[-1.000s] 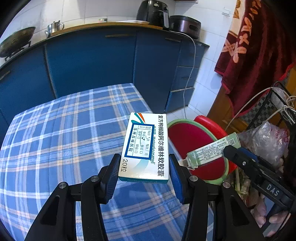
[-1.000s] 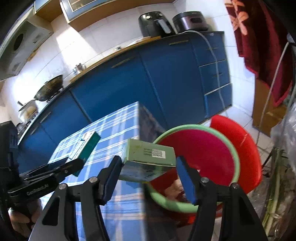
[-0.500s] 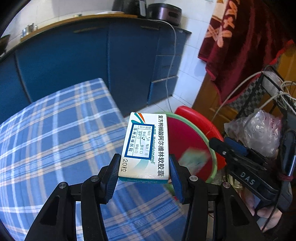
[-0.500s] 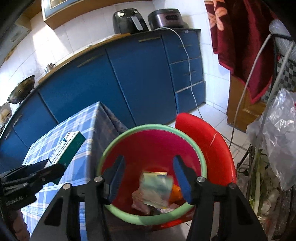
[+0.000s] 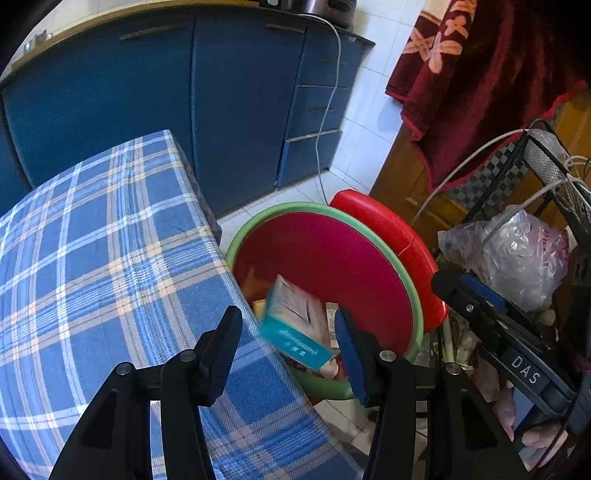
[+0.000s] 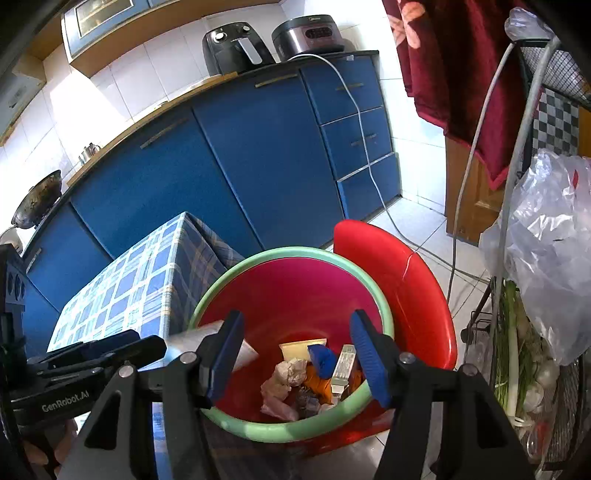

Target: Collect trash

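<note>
Between the left gripper's (image 5: 286, 317) wide-set pads, the medicine box (image 5: 295, 328) shows blurred and tilted, teal end nearest the camera. It touches neither pad and sits just past the table's (image 5: 110, 240) right edge, above the near rim of the bin (image 5: 321, 212). Only the left wrist view shows its teal colour and tilt. In the right wrist view a pale shape juts from beside the left gripper's tip, half hidden behind a finger (image 6: 225, 350); whether that is the same box cannot be told for certain.

The right gripper (image 6: 295, 321) hangs over the bin with its jaws opening and nothing between them. Its own camera looks straight down into the bin and shows what the other view mostly hides: crumpled paper (image 6: 284, 376), a blue scrap (image 6: 321, 358) and a small carton (image 6: 343, 365) lying on the bottom.

Behind the bin's far rim a red lid (image 5: 388, 229) stands upright. To the right, a plastic bag (image 5: 517, 251) rests in a wire rack, and only the right view shows green onions (image 6: 511, 350) below it. Farther off run blue cabinets (image 5: 221, 110); the right view alone shows the air fryer (image 6: 236, 48) and rice cooker (image 6: 310, 35) clearly on the counter.
</note>
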`<state>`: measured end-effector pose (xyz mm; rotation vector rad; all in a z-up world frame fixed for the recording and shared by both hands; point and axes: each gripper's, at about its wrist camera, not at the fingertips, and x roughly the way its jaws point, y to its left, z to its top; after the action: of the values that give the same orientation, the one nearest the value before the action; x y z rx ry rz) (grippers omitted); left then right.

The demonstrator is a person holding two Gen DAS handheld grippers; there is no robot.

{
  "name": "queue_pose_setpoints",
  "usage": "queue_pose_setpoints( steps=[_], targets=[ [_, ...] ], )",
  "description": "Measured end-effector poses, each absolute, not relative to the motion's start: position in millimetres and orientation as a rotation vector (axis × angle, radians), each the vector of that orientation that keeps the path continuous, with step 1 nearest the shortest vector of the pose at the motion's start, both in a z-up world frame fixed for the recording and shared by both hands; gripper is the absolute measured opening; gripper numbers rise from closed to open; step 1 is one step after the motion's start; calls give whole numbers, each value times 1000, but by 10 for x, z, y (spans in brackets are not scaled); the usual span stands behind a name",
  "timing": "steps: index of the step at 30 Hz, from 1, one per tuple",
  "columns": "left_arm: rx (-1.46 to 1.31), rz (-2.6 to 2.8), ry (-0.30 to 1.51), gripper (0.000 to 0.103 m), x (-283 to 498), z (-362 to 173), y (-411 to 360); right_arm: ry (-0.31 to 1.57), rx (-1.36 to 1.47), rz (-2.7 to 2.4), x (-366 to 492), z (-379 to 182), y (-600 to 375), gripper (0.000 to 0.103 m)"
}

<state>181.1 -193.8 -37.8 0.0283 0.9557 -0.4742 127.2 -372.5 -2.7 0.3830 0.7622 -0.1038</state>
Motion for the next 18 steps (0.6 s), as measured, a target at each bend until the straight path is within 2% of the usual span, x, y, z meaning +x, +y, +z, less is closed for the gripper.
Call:
queue_pose_setpoints(
  steps=[7, 18],
  targets=[
    [8, -464, 933, 54, 1748, -279, -1844, 756, 387, -90, 1191, 62, -3649, 65],
    [-36, -434, 874, 54, 1515, -61, -1559, 726, 344, -50, 976, 334, -3327, 74]
  ],
)
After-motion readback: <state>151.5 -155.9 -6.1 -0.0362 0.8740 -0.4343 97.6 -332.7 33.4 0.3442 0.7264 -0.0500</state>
